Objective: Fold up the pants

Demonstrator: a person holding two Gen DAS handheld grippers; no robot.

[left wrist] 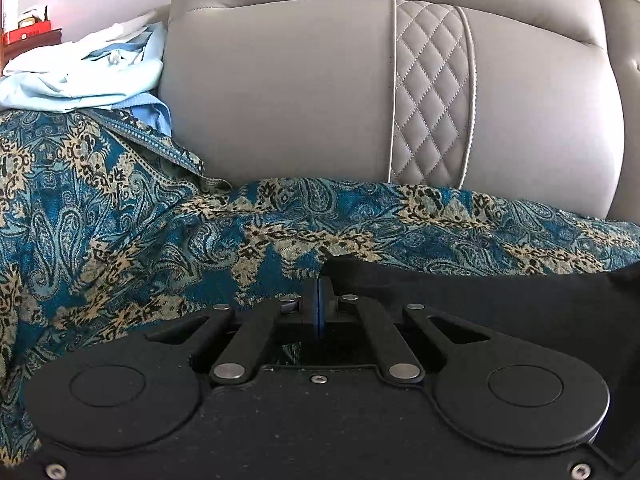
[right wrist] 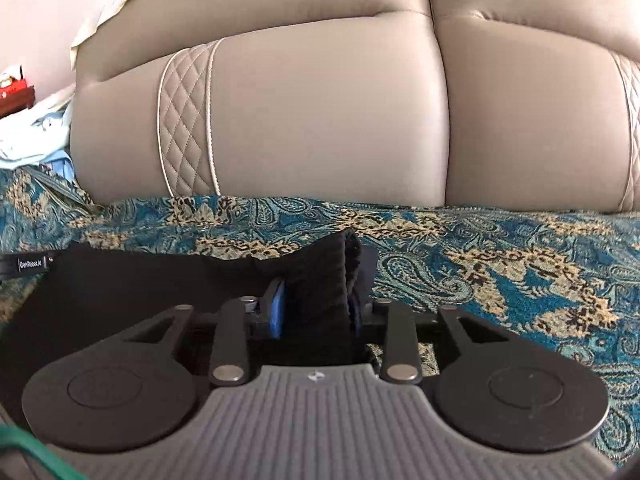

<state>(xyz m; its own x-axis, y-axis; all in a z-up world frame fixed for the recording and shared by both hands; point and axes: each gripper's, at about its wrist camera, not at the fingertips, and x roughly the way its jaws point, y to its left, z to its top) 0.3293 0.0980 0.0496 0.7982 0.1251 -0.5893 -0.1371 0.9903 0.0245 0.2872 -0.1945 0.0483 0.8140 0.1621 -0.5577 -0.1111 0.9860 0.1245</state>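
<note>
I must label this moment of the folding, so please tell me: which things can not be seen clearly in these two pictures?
- Black pants: full shape unknown; both views cut them off, and the gripper bodies cover the near part.
- Left gripper: shut; whether it pinches the pants edge is unclear, black on black.
- Red box on the far shelf: its contents are too small.
- Light blue cloth: garment type unclear, crumpled.

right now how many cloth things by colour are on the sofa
black pants: 1
teal and gold paisley throw: 1
pale blue crumpled garments: 1 heap, number of pieces unclear
total: 3
</note>
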